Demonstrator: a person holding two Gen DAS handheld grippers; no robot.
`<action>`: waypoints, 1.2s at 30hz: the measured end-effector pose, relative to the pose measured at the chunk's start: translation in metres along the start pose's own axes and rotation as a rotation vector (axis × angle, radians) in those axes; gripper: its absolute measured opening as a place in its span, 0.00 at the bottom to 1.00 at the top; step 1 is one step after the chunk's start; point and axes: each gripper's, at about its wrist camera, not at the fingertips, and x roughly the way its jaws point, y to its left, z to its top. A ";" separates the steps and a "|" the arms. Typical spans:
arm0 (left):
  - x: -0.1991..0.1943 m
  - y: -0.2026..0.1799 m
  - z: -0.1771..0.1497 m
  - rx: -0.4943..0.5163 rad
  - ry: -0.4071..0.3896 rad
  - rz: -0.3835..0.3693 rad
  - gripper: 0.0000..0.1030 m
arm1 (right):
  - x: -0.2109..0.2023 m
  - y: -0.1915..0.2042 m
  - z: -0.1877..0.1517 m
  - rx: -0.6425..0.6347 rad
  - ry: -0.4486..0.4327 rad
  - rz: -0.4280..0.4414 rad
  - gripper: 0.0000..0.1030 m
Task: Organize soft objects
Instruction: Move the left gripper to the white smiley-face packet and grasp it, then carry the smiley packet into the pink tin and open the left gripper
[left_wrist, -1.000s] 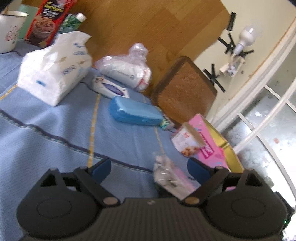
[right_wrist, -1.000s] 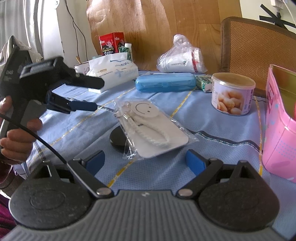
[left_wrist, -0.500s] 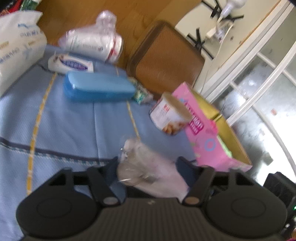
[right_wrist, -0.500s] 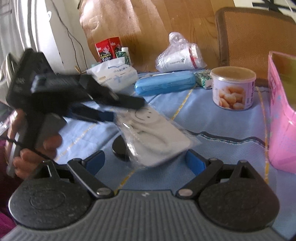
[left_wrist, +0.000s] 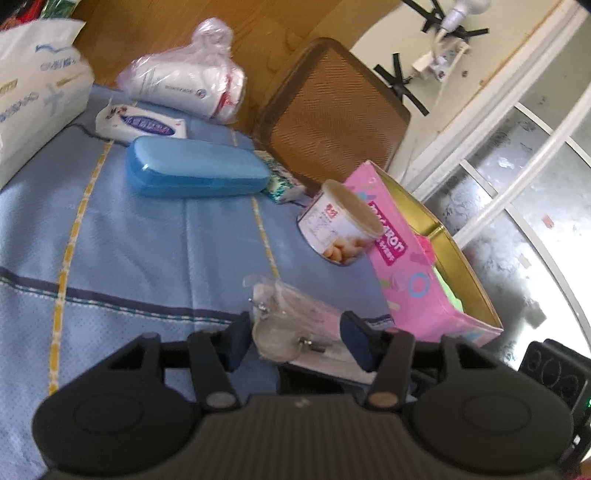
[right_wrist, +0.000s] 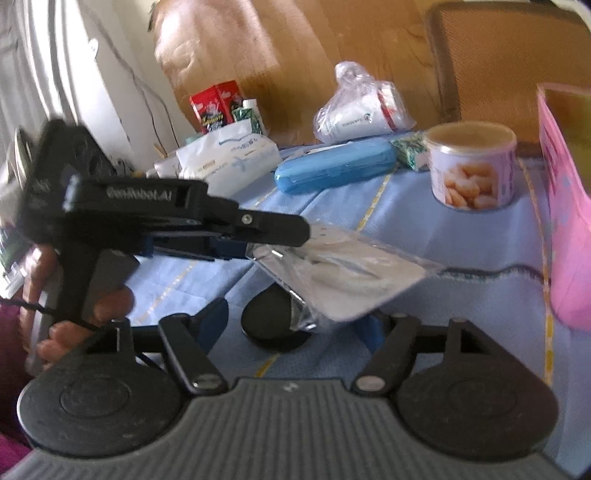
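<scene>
Clear plastic packet (left_wrist: 295, 325) pinched in left claw (left_wrist: 293, 341), right claw (right_wrist: 295, 325) closing, packet between.

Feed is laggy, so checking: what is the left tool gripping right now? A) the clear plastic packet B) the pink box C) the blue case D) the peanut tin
A: the left tool has its fingers closed on the clear plastic packet, lifted off the cloth.

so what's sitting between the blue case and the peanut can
A small green-and-white packet lies between the blue case and the peanut can, seen in both wrist views.
</scene>
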 end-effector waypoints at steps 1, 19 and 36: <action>0.001 0.001 0.001 -0.008 0.005 -0.003 0.60 | -0.003 -0.004 -0.001 0.031 -0.007 0.007 0.80; -0.006 -0.049 0.028 0.111 -0.051 -0.020 0.47 | -0.048 -0.020 0.013 0.168 -0.262 -0.019 0.36; 0.133 -0.210 0.038 0.421 0.102 -0.078 0.60 | -0.146 -0.109 0.017 0.132 -0.453 -0.806 0.60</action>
